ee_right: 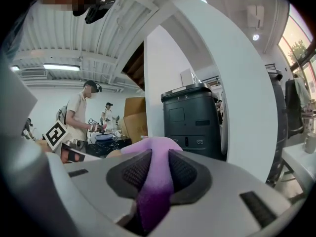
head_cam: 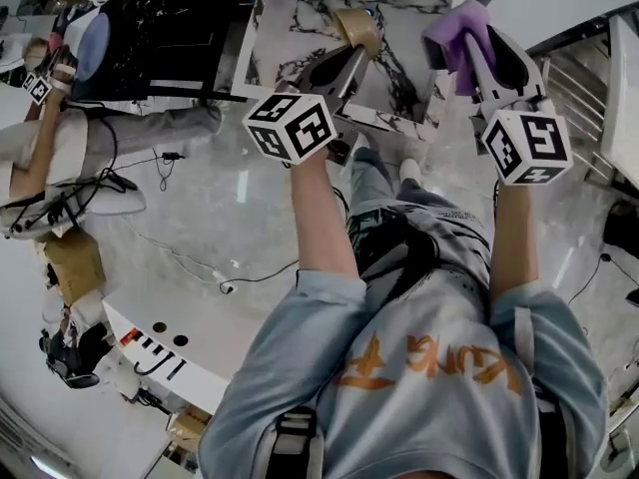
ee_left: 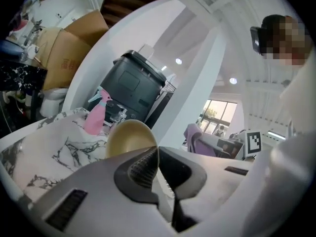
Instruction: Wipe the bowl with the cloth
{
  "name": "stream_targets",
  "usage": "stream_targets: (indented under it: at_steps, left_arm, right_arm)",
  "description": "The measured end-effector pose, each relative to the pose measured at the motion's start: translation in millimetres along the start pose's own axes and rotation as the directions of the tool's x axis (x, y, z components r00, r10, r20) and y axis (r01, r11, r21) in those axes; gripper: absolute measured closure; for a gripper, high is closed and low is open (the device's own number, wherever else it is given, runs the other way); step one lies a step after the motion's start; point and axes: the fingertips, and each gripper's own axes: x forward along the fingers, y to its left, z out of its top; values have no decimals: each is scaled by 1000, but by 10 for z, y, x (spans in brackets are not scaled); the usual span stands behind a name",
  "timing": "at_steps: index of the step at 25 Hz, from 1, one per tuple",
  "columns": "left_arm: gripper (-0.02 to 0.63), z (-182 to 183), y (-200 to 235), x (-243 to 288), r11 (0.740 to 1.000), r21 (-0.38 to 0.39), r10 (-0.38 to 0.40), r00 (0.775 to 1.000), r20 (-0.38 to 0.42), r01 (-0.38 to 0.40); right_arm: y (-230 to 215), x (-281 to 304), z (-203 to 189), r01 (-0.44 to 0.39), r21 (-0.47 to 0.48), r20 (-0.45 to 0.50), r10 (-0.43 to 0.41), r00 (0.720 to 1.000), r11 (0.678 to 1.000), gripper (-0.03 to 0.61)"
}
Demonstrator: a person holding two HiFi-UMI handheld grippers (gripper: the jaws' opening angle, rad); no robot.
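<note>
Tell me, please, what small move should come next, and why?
Probably bring the right gripper across so the cloth meets the bowl's inside: the left gripper holds the bowl by its rim, the right grips the cloth, and the two are held apart.

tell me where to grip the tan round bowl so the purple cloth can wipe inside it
Grip the tan round bowl by its thin rim, edge-on, one jaw inside the wall and one outside, as the left gripper holds it. The wall is thin enough to pinch, and the hollow is left free for the purple cloth in the right gripper.
</note>
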Motion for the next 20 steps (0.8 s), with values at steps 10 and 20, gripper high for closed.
stream_targets:
  at_steps: [10, 20]
  left_arm:
    - [583, 275, -671, -300, 996, 54, -75, 987, 144, 68]
    - [583, 290, -966, -384, 982, 154, -125, 987, 105, 108]
  right_arm:
    - [335, -289, 631, -178, -55, 136, 184, 973, 982, 466]
    - [996, -385, 706, -426, -217, 96, 454, 886, 878, 466]
